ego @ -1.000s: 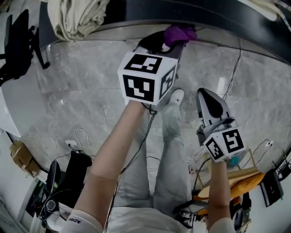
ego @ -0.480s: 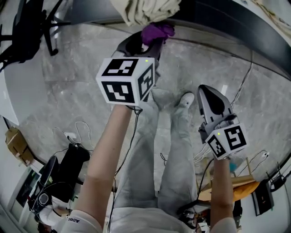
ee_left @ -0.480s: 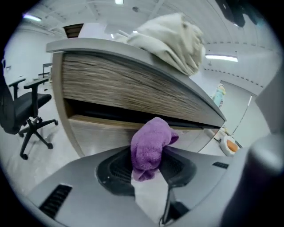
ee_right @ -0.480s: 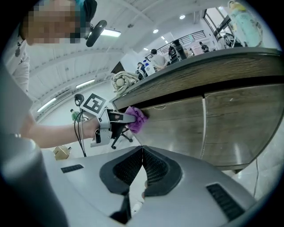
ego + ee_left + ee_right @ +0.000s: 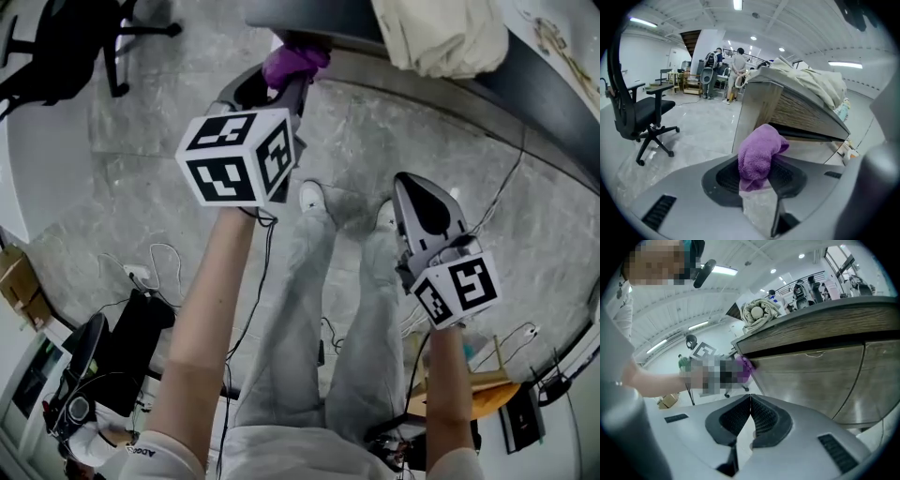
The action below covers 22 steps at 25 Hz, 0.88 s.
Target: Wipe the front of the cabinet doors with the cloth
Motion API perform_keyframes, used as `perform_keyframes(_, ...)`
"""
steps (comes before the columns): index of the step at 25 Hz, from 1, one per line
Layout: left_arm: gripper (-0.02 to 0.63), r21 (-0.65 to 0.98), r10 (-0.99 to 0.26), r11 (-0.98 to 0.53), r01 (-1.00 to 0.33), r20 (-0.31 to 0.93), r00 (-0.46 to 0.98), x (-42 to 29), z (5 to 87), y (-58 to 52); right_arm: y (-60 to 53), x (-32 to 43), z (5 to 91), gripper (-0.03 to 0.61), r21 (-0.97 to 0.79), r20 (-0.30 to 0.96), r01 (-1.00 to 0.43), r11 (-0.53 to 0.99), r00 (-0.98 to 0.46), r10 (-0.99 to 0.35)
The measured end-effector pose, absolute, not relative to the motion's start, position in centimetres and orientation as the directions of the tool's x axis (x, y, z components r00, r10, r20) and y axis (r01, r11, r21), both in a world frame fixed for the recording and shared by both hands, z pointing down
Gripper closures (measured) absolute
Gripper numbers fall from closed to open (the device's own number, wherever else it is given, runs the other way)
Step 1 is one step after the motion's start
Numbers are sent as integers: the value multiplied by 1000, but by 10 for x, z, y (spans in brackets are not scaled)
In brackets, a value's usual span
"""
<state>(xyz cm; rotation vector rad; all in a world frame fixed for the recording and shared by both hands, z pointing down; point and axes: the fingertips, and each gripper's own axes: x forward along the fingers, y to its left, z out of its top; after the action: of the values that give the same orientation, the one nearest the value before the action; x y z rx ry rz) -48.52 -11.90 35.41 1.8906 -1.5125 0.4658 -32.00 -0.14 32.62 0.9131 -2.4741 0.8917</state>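
Note:
The purple cloth (image 5: 292, 62) is pinched in my left gripper (image 5: 281, 82), which is shut on it and holds it up against the left end of the cabinet (image 5: 323, 17). In the left gripper view the cloth (image 5: 758, 151) bulges out from between the jaws, right before the cabinet's corner (image 5: 754, 110). My right gripper (image 5: 419, 189) hangs lower and to the right, shut with nothing in it. Its own view shows the wooden cabinet doors (image 5: 820, 376) ahead, with the cloth (image 5: 745, 367) at their upper left corner.
A cream bundle of fabric (image 5: 441, 36) lies on the cabinet top. A black office chair (image 5: 641, 112) stands on the grey floor to the left. Cables, boxes and gear (image 5: 122, 337) lie round the person's feet. People stand far back (image 5: 733, 70).
The left gripper and cloth have shifted left along the cabinet's upper edge toward its end. The cream bundle now shows at the right of the head view. The right gripper barely moved.

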Motion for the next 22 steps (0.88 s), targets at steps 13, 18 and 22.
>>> perform_keyframes(13,469,279,-632,-279,-919,667,395,-309,388,-77,27,-224,355,552,-455,532,-683,571,-723,-441)
perform_keyframes(18,469,304,-589,-343,-889,667,456,-189,402,-79,44,-115,370,552,-445,576,-705,552,-697,-427)
perform_keyframes(22,469,294,-586,-368,-882,663,466,-136,413,-99,46,-46,382,552,-428,606,-742,515,-659,-445)
